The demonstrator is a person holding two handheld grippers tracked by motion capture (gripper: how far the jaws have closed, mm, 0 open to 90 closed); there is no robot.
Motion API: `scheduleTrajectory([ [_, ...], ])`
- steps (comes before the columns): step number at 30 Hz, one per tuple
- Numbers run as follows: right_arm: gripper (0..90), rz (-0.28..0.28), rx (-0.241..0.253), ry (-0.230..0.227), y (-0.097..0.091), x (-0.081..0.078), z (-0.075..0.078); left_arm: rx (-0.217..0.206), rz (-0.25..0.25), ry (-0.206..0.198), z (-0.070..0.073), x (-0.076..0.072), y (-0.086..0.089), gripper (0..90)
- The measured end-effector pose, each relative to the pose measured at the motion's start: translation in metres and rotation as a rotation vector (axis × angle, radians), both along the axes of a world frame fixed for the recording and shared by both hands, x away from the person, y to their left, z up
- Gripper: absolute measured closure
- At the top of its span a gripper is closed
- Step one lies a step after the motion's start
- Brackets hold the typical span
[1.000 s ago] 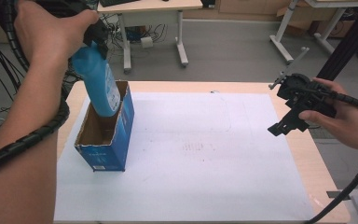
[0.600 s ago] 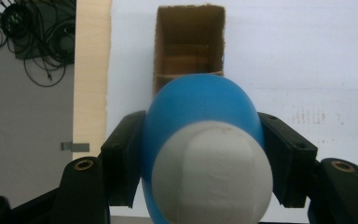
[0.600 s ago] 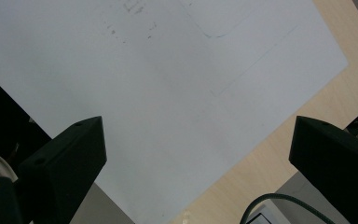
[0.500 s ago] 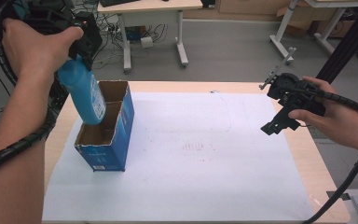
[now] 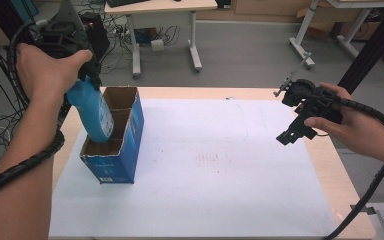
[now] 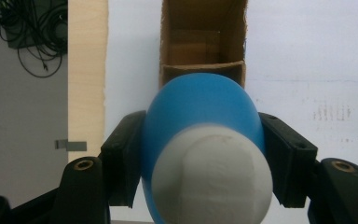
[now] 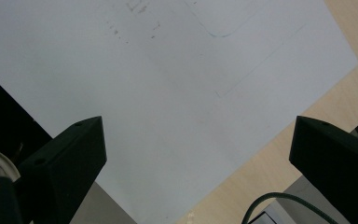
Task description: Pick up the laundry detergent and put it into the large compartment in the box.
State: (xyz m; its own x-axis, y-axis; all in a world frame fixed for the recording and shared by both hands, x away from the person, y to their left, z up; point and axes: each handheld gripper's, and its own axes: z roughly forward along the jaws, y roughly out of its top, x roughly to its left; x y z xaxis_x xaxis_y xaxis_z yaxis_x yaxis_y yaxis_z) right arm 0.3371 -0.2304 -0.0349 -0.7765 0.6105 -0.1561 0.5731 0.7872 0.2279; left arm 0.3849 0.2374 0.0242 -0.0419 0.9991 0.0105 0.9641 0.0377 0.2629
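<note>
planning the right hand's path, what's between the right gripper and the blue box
In the high view, nothing stands between the right gripper and the blue box: just the white sheet, bare apart from faint marks. The left gripper holds a blue bottle over the box.

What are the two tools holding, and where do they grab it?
The left tool grips a blue plastic bottle with a white cap by its sides near the capped end, its base in the cardboard box. The right tool is open, holding nothing.

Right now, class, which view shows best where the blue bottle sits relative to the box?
The high view: the blue bottle tilts into the box. The left gripper view looks down its white cap end.
</note>
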Motion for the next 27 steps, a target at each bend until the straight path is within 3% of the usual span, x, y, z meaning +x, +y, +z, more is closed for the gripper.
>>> scheduleTrajectory([
  [15,3.7,0.003,0.011,0.026,-0.002,0.007,-0.008,-0.008,-0.021,0.042,-0.041,0.011,-0.001,38.1],
  [27,3.6,-0.004,0.014,0.034,-0.003,0.01,-0.011,-0.001,-0.035,0.06,-0.059,0.016,-0.002,38.1],
])
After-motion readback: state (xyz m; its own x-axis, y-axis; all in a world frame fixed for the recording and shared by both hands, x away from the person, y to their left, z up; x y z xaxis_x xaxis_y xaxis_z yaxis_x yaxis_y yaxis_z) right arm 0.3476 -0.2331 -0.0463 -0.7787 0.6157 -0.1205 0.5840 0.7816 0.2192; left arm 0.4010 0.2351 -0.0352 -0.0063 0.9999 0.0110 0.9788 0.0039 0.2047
